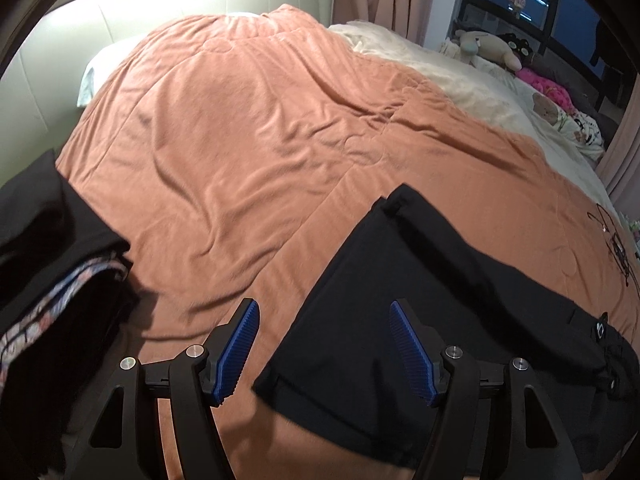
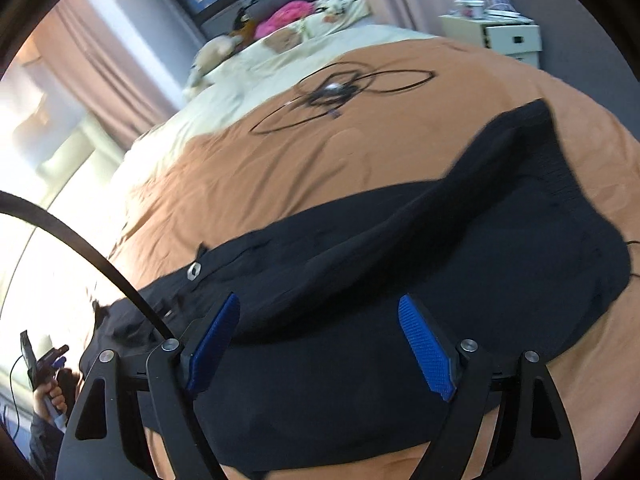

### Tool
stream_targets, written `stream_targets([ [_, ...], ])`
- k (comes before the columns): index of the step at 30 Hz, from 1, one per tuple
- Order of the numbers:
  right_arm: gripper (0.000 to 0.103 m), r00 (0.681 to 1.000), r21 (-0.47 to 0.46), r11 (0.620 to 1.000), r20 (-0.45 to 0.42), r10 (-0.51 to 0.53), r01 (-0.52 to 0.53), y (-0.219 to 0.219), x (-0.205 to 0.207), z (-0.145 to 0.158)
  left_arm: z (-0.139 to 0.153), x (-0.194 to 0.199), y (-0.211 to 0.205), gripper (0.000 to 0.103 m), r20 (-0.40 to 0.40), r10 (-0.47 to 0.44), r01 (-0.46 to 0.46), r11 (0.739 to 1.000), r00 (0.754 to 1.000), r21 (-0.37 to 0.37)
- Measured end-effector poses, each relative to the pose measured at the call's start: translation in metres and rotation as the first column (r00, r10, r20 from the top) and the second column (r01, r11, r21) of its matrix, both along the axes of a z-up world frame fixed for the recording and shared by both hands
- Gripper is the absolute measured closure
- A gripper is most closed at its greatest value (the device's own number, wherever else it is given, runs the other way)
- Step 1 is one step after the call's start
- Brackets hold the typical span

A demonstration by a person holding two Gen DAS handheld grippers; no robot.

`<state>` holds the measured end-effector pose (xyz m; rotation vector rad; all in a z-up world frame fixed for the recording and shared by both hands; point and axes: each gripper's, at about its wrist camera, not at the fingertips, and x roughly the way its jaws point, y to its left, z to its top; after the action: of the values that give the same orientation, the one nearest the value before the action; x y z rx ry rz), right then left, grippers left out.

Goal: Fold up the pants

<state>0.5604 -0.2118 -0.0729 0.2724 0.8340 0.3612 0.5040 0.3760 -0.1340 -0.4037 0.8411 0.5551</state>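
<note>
Black pants (image 1: 420,300) lie spread on the orange bedspread (image 1: 240,140). In the left wrist view their leg hems are near me at lower centre. My left gripper (image 1: 324,312) is open, its blue pads (image 1: 238,350) straddling the hem edge just above the fabric. In the right wrist view the pants (image 2: 400,280) stretch across the bed, waist end to the right. My right gripper (image 2: 320,308) is open and empty, hovering over the middle of the pants.
A pile of folded dark clothes (image 1: 52,260) sits at the left bed edge. A looped black cable (image 2: 344,92) lies on the bedspread beyond the pants. A cream blanket (image 1: 460,80), stuffed toys (image 1: 488,46) and a nightstand (image 2: 500,36) are farther off.
</note>
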Motion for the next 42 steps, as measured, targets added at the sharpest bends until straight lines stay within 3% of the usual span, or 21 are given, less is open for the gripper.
stream_targets([
  [7,0.021,0.993,0.065,0.993,-0.064,0.103,-0.099,0.021,-0.004,-0.015,-0.007,-0.025,-0.006,0.033,-0.020,0.014,-0.015,0.999,1.000,-0.029],
  [13,0.021,0.976,0.138,0.981,-0.148,0.160,-0.139,0.040,0.022,-0.040,-0.005,-0.039,-0.014,0.033,-0.013,0.022,-0.023,0.998,1.000,-0.054],
  [22,0.024,0.967,0.135,0.981,-0.198,0.162,-0.137,0.062,0.057,-0.062,-0.031,-0.022,-0.015,0.034,-0.073,0.038,-0.044,0.996,0.997,-0.074],
  [25,0.028,0.970,0.143,0.980,-0.181,0.162,-0.137,0.067,0.072,-0.057,-0.044,-0.016,-0.014,0.047,-0.090,0.043,-0.051,0.995,0.995,-0.085],
  [27,0.028,0.973,0.148,0.979,-0.161,0.163,-0.140,0.071,0.082,-0.053,-0.049,-0.012,-0.011,0.073,-0.102,0.049,-0.059,0.994,0.994,-0.092],
  [33,0.028,0.980,0.127,0.981,-0.118,0.162,-0.147,0.093,0.111,-0.048,-0.050,-0.017,-0.006,0.099,-0.096,0.079,-0.087,0.992,0.992,-0.086],
  [39,0.028,0.988,0.145,0.982,-0.077,0.131,-0.119,0.104,0.135,-0.045,-0.039,-0.030,-0.006,0.103,-0.072,0.095,-0.099,0.994,0.993,-0.052],
  [42,0.028,0.988,0.177,0.975,-0.055,0.147,-0.135,0.102,0.127,-0.039,-0.033,-0.041,-0.005,0.103,-0.061,0.107,-0.111,0.993,0.992,-0.051],
])
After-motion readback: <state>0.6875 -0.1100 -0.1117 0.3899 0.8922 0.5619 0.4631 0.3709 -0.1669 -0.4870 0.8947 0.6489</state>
